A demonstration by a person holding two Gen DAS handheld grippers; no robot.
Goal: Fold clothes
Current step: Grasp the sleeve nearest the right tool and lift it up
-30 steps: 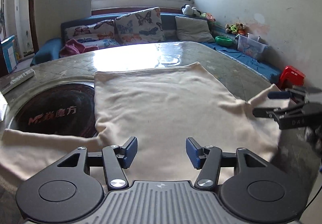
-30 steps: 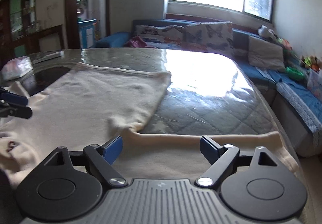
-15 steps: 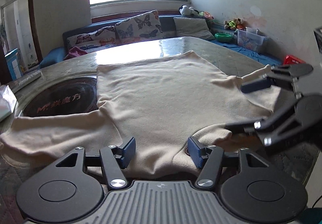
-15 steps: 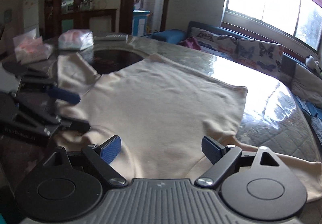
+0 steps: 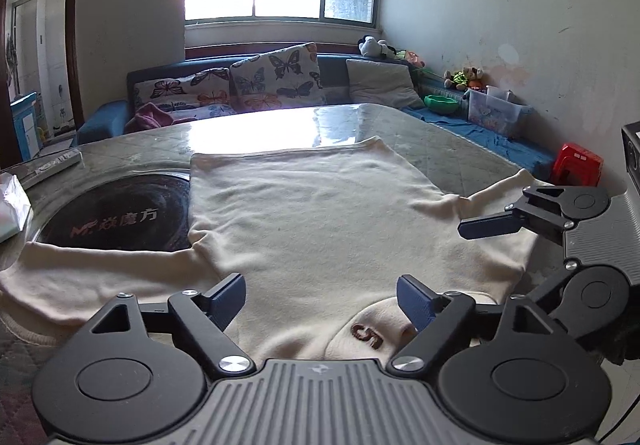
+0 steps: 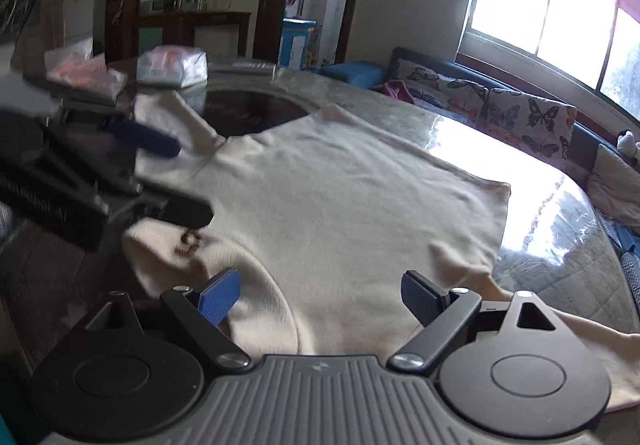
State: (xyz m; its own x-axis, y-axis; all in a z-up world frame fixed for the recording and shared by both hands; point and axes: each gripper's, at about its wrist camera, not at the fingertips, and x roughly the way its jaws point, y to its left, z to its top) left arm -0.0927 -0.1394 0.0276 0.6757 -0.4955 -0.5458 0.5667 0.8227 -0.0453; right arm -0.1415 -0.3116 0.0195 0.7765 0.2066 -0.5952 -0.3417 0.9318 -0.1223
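A cream sweater (image 5: 320,213) (image 6: 340,185) lies flat on the glass-topped table (image 5: 440,133), sleeves spread to both sides. Its collar, with a brown label (image 5: 366,335), is at the near edge. My left gripper (image 5: 320,299) (image 6: 168,175) hovers over the collar with its jaws opening; cloth lies below them and the pads press on nothing. My right gripper (image 6: 322,295) (image 5: 508,261) stands open over the right shoulder, close beside the left one, holding nothing.
A black round inset (image 5: 112,213) sits in the table at the left, partly under a sleeve. A remote (image 5: 52,165) and plastic packs (image 6: 172,67) lie beyond it. A sofa with butterfly cushions (image 5: 276,77) runs behind, and a red stool (image 5: 576,165) stands at the right.
The left jaws have spread wider and the collar label now shows near them. The right gripper swung left from the right sleeve to the shoulder, next to the left gripper.
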